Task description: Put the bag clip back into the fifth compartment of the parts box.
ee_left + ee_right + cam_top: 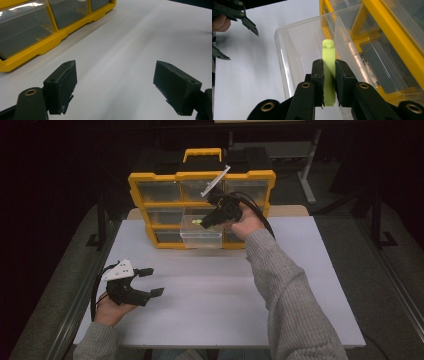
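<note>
**Mia:** What is the right gripper (329, 82) holding?

**Ben:** A flat light green piece (329, 75). The two black jaws are squeezed onto its sides, so they are nearly closed. The piece sticks out past the jaw tips and points away from the gripper.

**Mia:** Where is the green piece next to the clear drawer (297, 52)?

**Ben:** It is right over the open top of the clear drawer. Its far end is down between the drawer's walls. I can't tell if it touches the bottom, because the plastic is see-through and shiny.

**Mia:** And where is the drawer?

**Ben:** It is pulled out from the yellow box (150, 179) of drawers and still sits partly in its slot. In the high view you can see the right gripper (209, 221) just above the clear drawer (200, 237).

**Mia:** What about the left gripper (150, 281)?

**Ben:** It is far from the clear drawer, near the front left of the white table (210, 295). Its jaws are wide apart with nothing between them, just table under them.

**Mia:** Any words to read?

**Ben:** None I can make out on the green piece, the drawer or the yellow box.
</note>
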{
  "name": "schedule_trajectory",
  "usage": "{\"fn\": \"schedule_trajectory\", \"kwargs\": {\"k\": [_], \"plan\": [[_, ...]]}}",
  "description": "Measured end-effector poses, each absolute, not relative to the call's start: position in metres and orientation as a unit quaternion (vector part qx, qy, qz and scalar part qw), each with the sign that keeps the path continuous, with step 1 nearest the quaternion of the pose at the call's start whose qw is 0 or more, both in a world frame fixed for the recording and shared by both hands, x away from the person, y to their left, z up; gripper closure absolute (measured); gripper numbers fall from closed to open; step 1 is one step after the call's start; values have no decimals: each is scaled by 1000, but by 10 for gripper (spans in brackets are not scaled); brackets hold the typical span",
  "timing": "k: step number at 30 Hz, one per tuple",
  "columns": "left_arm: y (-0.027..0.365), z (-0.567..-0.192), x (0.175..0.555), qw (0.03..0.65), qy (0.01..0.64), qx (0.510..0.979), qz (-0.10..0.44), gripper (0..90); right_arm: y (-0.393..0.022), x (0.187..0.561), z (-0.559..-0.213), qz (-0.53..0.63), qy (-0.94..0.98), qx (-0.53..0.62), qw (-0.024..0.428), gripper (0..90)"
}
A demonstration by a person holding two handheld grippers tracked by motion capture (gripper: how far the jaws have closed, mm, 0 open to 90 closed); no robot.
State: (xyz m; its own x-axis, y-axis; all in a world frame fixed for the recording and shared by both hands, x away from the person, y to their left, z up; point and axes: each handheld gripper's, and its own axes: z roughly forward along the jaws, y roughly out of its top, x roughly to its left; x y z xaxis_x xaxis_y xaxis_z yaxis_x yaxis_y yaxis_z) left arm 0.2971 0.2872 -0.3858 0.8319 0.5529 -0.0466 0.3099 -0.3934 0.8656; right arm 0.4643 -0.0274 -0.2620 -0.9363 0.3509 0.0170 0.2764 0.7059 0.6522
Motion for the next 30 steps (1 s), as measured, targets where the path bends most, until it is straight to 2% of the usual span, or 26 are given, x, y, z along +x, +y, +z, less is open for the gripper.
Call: {"fn": "schedule_trajectory", "kwargs": {"k": [14,30], "plan": [[288,-385,297,486,262,825,125,191,-24,465,-271,331,927,170,49,759],[289,-386,298,488,261,823,126,190,-34,465,-261,362,913,185,40,711]]}}
